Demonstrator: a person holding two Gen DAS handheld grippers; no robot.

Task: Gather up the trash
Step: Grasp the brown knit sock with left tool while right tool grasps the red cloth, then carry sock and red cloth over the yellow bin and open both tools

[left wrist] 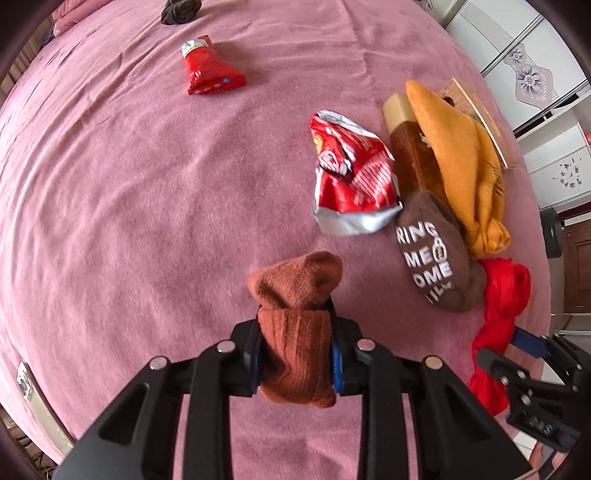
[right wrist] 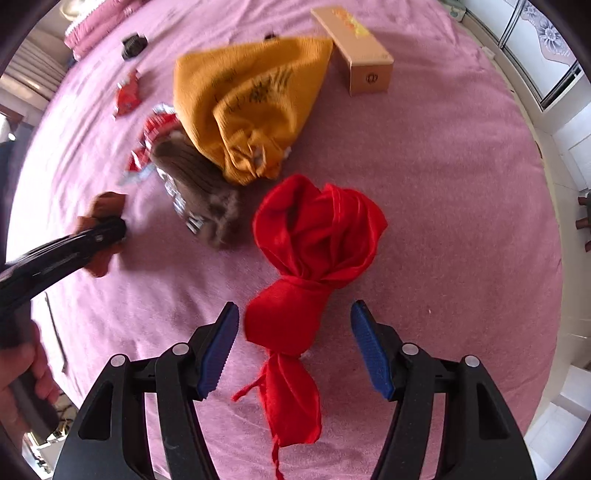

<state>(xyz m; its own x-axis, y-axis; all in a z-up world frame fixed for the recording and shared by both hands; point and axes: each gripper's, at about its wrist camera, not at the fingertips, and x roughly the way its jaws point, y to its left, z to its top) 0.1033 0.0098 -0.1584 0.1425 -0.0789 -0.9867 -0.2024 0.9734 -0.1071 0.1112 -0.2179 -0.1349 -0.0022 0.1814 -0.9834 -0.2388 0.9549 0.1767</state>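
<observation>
My left gripper (left wrist: 295, 354) is shut on a rust-brown knitted sock (left wrist: 295, 332) and holds it above the pink bedspread (left wrist: 129, 221); it also shows blurred in the right wrist view (right wrist: 107, 229). My right gripper (right wrist: 295, 332) is open, its blue pads either side of a knotted red cloth (right wrist: 314, 236) lying on the bedspread, not touching it. A crumpled red snack wrapper (left wrist: 351, 173) lies ahead of the left gripper. A second red wrapper (left wrist: 208, 68) lies farther back.
A brown sock with white letters (left wrist: 432, 254), an orange cloth (left wrist: 461, 158) and an amber bottle (left wrist: 406, 147) lie beside the crumpled wrapper. A cardboard box (right wrist: 354, 48) lies behind the orange cloth (right wrist: 251, 99). A dark bundle (left wrist: 181, 11) is at the far edge. White cabinets (left wrist: 535, 74) stand right.
</observation>
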